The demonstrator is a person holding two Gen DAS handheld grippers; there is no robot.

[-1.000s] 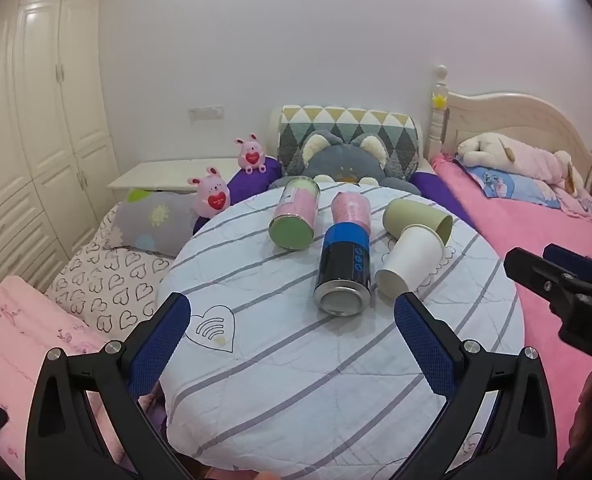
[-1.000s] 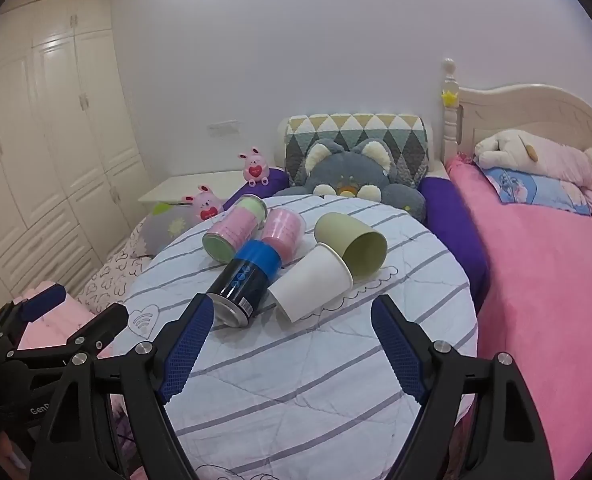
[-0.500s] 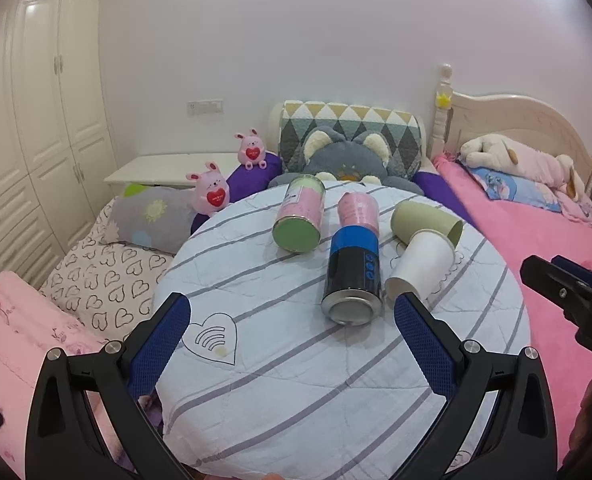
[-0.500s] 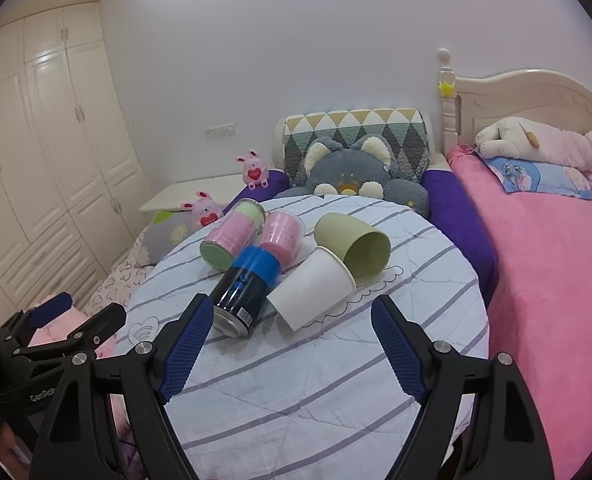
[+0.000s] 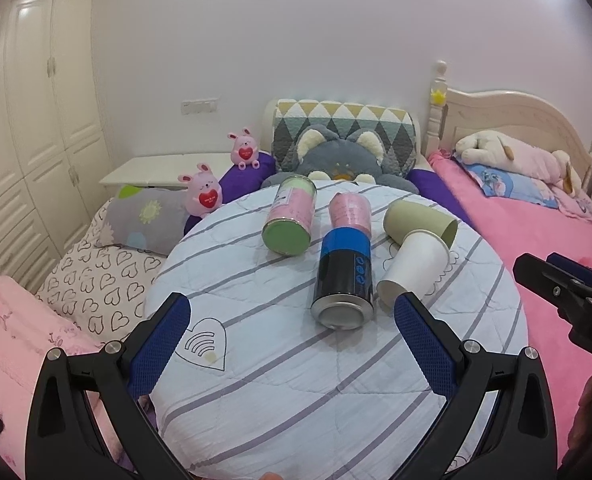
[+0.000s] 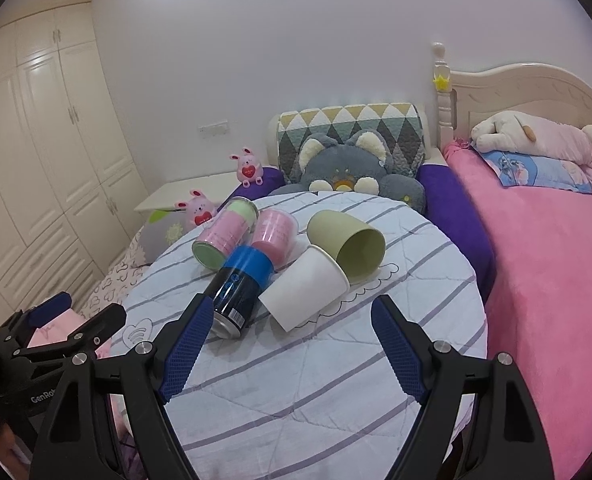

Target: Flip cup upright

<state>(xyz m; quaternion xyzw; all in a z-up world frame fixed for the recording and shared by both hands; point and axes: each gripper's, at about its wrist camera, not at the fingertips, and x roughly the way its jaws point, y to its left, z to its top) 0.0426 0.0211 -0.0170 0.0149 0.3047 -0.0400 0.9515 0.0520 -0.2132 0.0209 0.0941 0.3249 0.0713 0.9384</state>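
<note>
A white paper cup (image 5: pixel 414 268) (image 6: pixel 308 288) lies on its side on the round striped table (image 5: pixel 296 380) (image 6: pixel 296 392). An olive green cup (image 5: pixel 418 222) (image 6: pixel 346 240) lies on its side just behind it, touching it. My left gripper (image 5: pixel 292 334) is open and empty above the table's near part. My right gripper (image 6: pixel 288 330) is open and empty, near the white cup, apart from it. Each gripper also shows in the other view: right (image 5: pixel 564 292), left (image 6: pixel 56 332).
A blue-black can (image 5: pixel 346 276) (image 6: pixel 238 286), a pink-and-green can (image 5: pixel 292 214) (image 6: pixel 224 232) and a pink cup (image 5: pixel 350 208) (image 6: pixel 276 234) lie on their sides left of the cups. A pink bed (image 6: pixel 556 260) is right, plush toys and pillows behind, wardrobes at left.
Both grippers have pulled back and risen slightly, so the table and cups look a little farther away. The cups and cans have not moved. Both grippers stay open.
</note>
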